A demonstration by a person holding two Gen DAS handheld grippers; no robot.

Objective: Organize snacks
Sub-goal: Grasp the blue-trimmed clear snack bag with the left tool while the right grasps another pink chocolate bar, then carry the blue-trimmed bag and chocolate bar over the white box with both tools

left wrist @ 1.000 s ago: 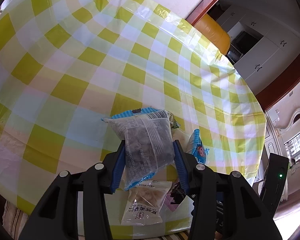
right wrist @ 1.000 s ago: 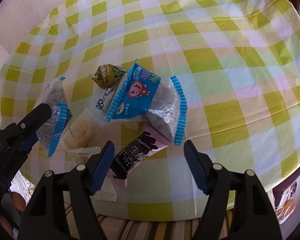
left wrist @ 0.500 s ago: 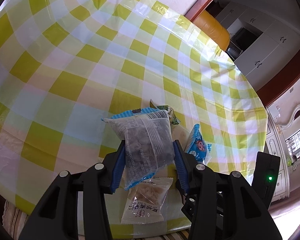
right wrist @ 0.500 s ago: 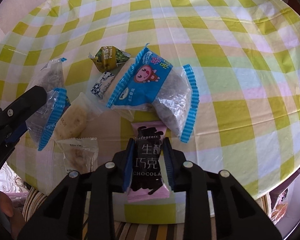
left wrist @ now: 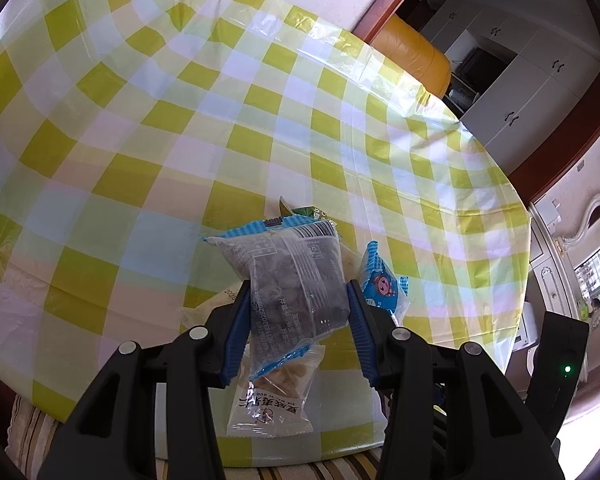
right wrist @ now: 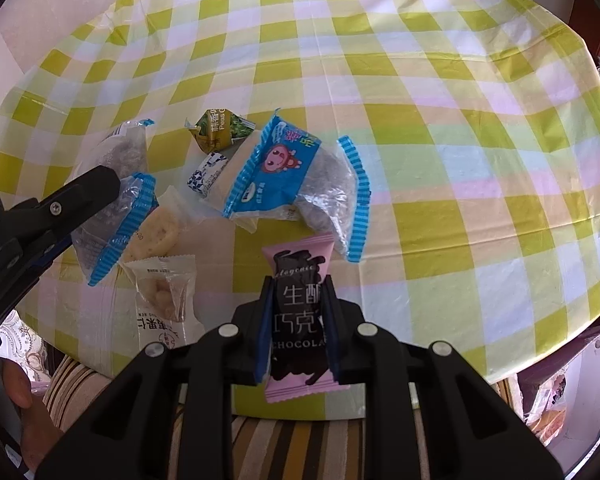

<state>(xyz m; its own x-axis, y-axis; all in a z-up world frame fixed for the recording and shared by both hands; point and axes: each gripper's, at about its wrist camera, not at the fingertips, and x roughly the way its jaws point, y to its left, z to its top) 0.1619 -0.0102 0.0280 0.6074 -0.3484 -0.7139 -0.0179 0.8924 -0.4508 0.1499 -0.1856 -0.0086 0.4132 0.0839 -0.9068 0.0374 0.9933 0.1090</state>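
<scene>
The right gripper [right wrist: 296,320] is clamped on a pink chocolate bar [right wrist: 300,312], held lengthwise between its blue pads just above the near edge of the table [right wrist: 420,160]. The left gripper [left wrist: 298,312] grips a clear packet of dark snacks [left wrist: 296,280] with blue crimped ends, lifted over the near edge as well. Both hands are loaded, so the step in hand looks like carrying picked snacks off to be sorted. No bin or tray shows, so the next move calls for choosing a bare patch of cloth and setting each packet down flat.

Under the left gripper lies a white nut packet [right wrist: 164,292], then a round cracker packet [right wrist: 160,228]. Farther in sits a blue cartoon packet [right wrist: 276,168], then a small blue-and-white sweet [right wrist: 206,172] and a green pea packet [right wrist: 220,130].

A second ago the right gripper stood wide apart around the bar on the cloth; half a second ago it had closed, and now the bar sits higher. The left packet has hardly moved.
</scene>
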